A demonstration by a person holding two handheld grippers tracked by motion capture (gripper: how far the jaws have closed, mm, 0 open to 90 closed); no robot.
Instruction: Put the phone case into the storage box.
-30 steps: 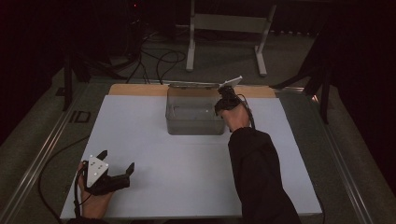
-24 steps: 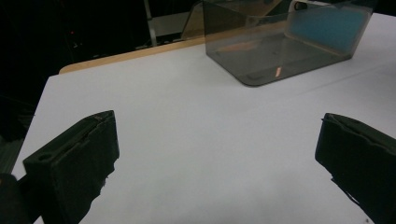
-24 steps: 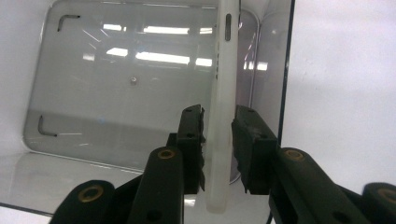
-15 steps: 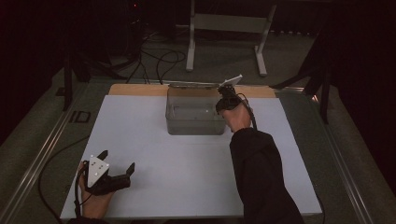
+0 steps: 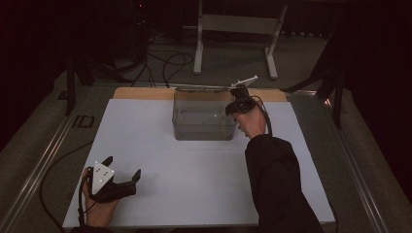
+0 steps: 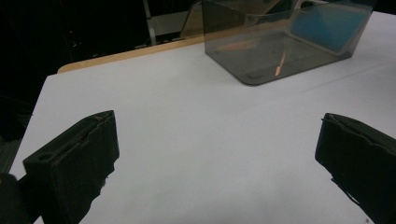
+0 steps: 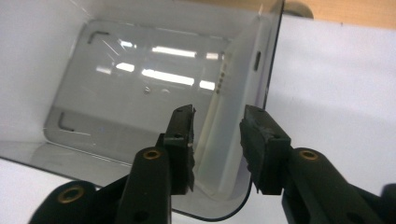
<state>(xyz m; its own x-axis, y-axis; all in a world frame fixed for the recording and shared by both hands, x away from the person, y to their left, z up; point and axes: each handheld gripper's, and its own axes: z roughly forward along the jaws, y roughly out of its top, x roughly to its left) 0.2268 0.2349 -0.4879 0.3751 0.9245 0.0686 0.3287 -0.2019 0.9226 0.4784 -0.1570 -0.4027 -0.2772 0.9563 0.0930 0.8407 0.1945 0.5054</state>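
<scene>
Smoky clear bin (image 5: 204, 119), white table (image 5: 160, 160)

Bin (image 5: 204, 121) sits on tabletop (image 5: 194, 184) toward its far edge; right claw (image 7: 217, 135) straddles bin's right wall from above, left claw (image 5: 119, 182) rests well nearer and left of bin.
</scene>
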